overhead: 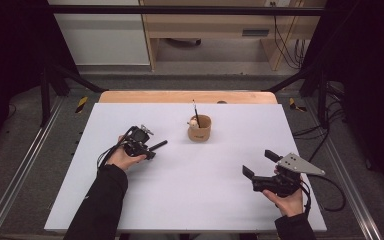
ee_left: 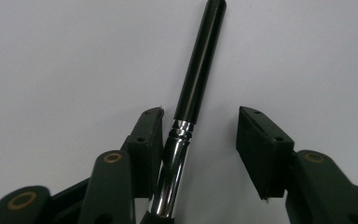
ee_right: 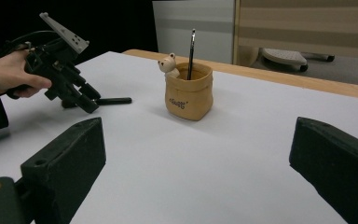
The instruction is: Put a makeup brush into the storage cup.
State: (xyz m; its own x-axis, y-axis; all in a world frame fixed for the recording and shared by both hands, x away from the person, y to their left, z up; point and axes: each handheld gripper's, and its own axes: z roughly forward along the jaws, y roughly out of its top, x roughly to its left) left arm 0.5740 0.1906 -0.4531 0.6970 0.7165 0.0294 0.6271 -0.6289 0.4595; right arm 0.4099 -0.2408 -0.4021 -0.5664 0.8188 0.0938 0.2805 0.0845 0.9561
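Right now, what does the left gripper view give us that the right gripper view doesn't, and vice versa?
Left gripper view alone: a close look at the brush, with its chrome ferrule lying against one pad of the left claw and a clear gap to the other pad, so it is not clamped.

Right gripper view alone: the tan cup with a bear figure on its rim and a thin black stick standing in it, plus the wide-open right claw.

Both: the white table surface, the brush's black handle lying flat on it, and the left claw.
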